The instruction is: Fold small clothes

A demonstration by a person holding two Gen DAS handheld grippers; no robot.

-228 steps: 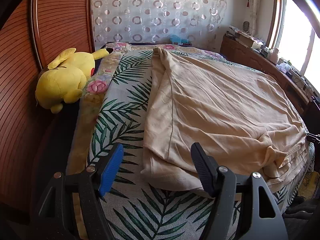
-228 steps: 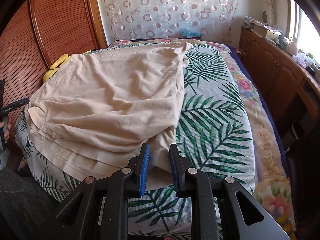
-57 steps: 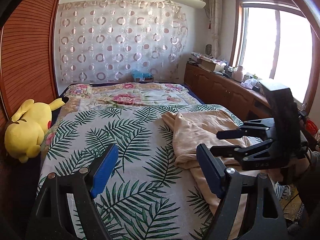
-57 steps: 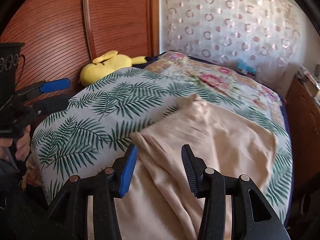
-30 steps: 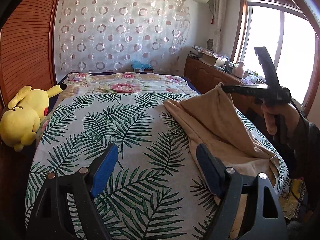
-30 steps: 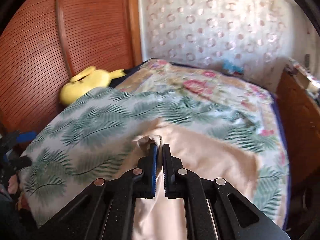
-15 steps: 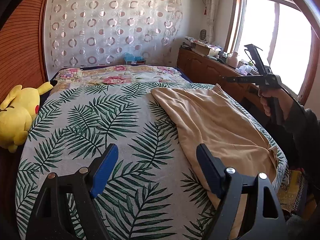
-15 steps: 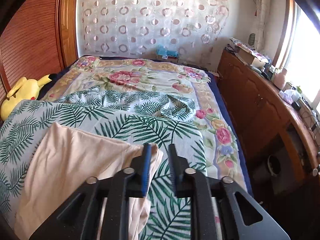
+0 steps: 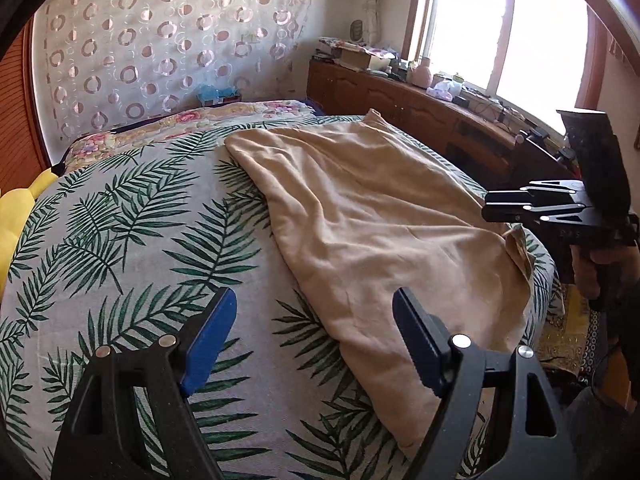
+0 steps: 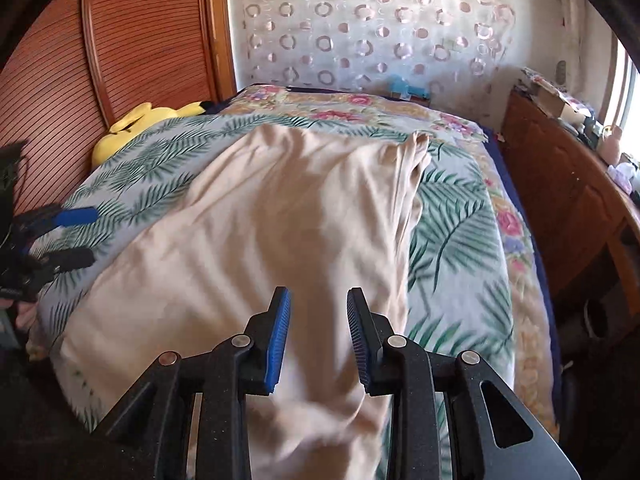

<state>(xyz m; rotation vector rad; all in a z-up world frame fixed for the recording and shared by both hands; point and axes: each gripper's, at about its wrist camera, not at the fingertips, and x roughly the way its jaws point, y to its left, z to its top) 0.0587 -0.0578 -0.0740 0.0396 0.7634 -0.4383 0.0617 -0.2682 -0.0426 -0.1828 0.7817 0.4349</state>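
Covering the bed (image 9: 120, 240), a palm-leaf spread carries the beige garment (image 9: 380, 216), lying long and loosely flattened ahead of both tools. It looks light, soft and limp — best pinched at a corner or hem. Left gripper (image 9: 314, 336) hangs with fingers wide apart, cloth beyond its right fingertip; right gripper (image 10: 318, 332) hovers over the near end, fingers parted, empty. No readable writing shows.

Daylight floods in from the window (image 9: 516, 28), which is blown out to white; the beige garment (image 10: 280, 216) carries soft fold shadows; the right wrist view is motion-blurred; both views bend strongly and darken at their corners.
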